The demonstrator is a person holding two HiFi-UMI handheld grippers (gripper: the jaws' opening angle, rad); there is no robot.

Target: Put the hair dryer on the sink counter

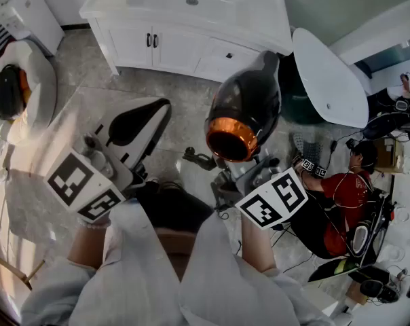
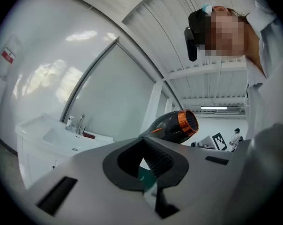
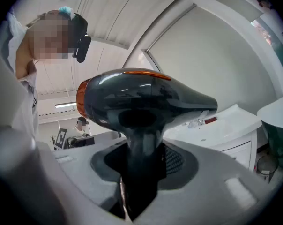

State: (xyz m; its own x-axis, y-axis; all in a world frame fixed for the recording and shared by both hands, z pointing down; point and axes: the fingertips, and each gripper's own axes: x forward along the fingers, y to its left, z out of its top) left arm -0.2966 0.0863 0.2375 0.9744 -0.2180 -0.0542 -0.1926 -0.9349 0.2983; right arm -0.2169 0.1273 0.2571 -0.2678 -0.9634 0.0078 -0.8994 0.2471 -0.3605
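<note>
My head view looks steeply down on the left hand-held gripper (image 1: 147,117) and right hand-held gripper (image 1: 244,170), whose close, level jaw views share the hair dryer (image 3: 141,102) and sink tabletop (image 2: 52,136).

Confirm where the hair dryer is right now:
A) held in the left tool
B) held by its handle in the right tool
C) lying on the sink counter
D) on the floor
B: in the right gripper view, the right tool is closed on the handle of the hair dryer, which is held short of the sink counter.
</note>
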